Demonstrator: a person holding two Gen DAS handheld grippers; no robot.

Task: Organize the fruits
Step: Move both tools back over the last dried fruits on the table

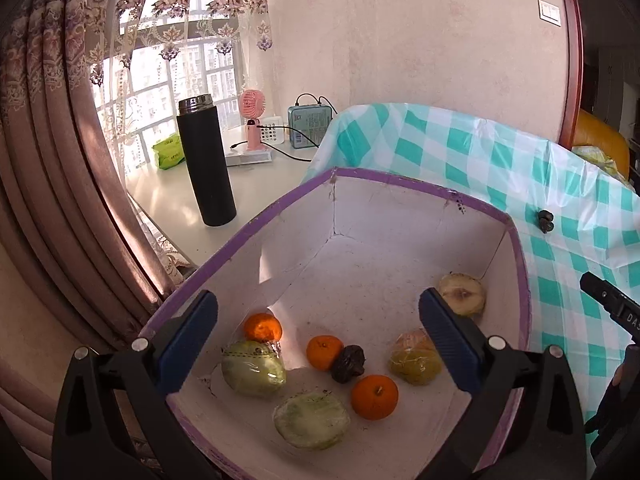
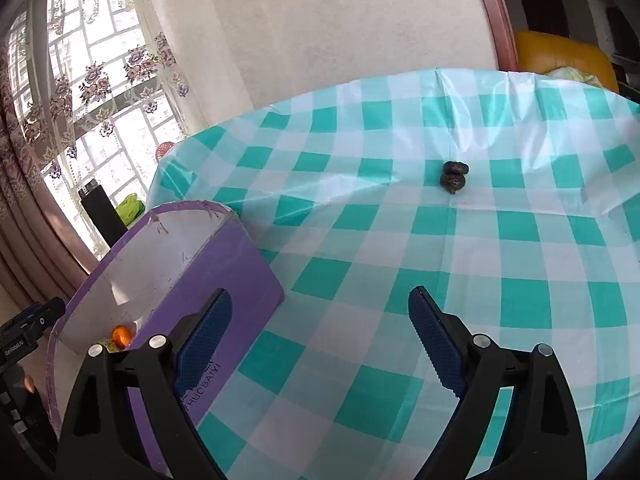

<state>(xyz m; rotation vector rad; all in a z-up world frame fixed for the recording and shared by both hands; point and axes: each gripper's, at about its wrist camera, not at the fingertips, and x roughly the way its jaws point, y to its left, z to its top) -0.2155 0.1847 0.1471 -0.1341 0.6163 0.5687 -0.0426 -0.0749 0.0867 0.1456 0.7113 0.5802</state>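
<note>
The left tongs (image 1: 318, 340) hang with their blue pads spread wide over the purple box (image 1: 280, 216), holding nothing. Inside the box lie the fruits already gathered. From left to right there is a small orange (image 1: 263, 327) against the near wall and a green fruit in clear wrap (image 1: 253, 368) just below it. Next come a second wrapped green fruit (image 1: 311, 420), another orange (image 1: 324, 352) touching a dark wrinkled fruit (image 1: 348, 363), and a third orange (image 1: 375, 397). Furthest right are a yellowish wrapped fruit (image 1: 414, 360) partly behind the right pad and a pale halved or bruised fruit (image 1: 464, 294) in the far corner.

Still outside, well apart from the box on the checked table (image 2: 520, 260), sits one small dark shrivelled fruit (image 2: 454, 178). It looks dried and knobbly, perhaps two lumps stuck together, though it is too small in view to be sure. It should be very light and fairly firm, not slippery, but its uneven shape could roll or twist between the pads. A hold across its widest middle, pads squarely on either side, seems safest, with gentle pressure. The loose plastic cloth beneath may snag if the tips drag.

The right tongs (image 2: 320, 344) are likewise spread apart and empty, near the box's right wall and pointing towards that fruit.
</note>
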